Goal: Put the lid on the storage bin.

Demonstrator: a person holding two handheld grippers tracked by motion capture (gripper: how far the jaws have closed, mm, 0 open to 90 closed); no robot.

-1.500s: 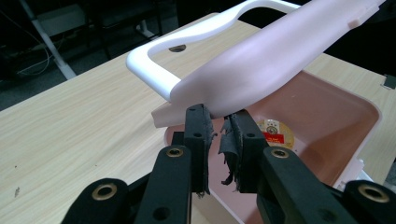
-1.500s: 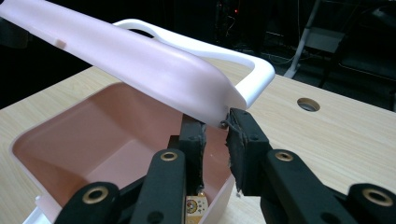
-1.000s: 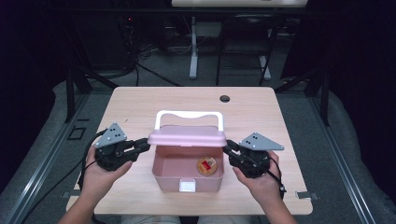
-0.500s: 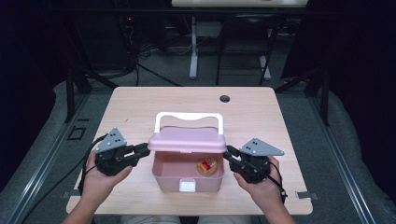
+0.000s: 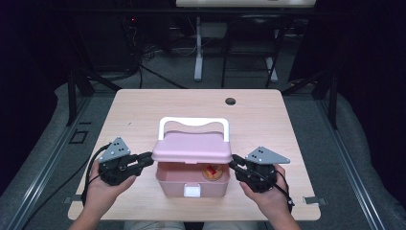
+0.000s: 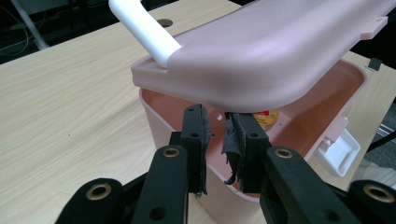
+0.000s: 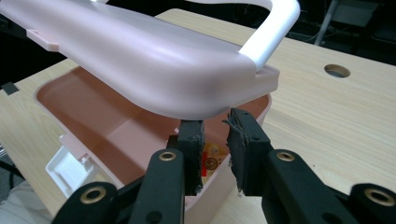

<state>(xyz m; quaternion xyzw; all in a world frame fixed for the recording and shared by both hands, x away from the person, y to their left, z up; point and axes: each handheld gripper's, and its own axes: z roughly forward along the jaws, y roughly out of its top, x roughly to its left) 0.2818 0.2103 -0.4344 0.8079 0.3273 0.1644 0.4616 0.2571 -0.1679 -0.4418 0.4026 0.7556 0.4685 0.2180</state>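
While the pink box (image 5: pixel 191 184) sits near the front edge of the bench (image 5: pixel 143 115), midway across it, the left hand-held gripper (image 5: pixel 143 160) stands just left of that box, held in the person's left hand (image 5: pixel 103 189), its tips at the left end of the raised lid (image 5: pixel 191 151). In the left gripper view its jaws stand narrowly apart, straddling the box's side wall just under the lid's end; whether the pads press the wall I cannot tell. The lid is tilted up off the box, hinged along the back, with a white handle (image 5: pixel 194 123) lying behind it. Inside the box, toward its right side, rests a small round yellow item (image 5: pixel 212 172) with red on it, too small to identify. On the box's front wall a white latch (image 5: pixel 192 190) hangs down. Just right of the box, the right hand-held gripper (image 5: pixel 234 165), held in the right hand (image 5: pixel 268 196), reaches to the lid's right end; its jaws also stand a narrow gap apart over the box's side wall beneath the lid, contact unclear. Far behind the box, a round hole (image 5: pixel 231 101) marks the bench.
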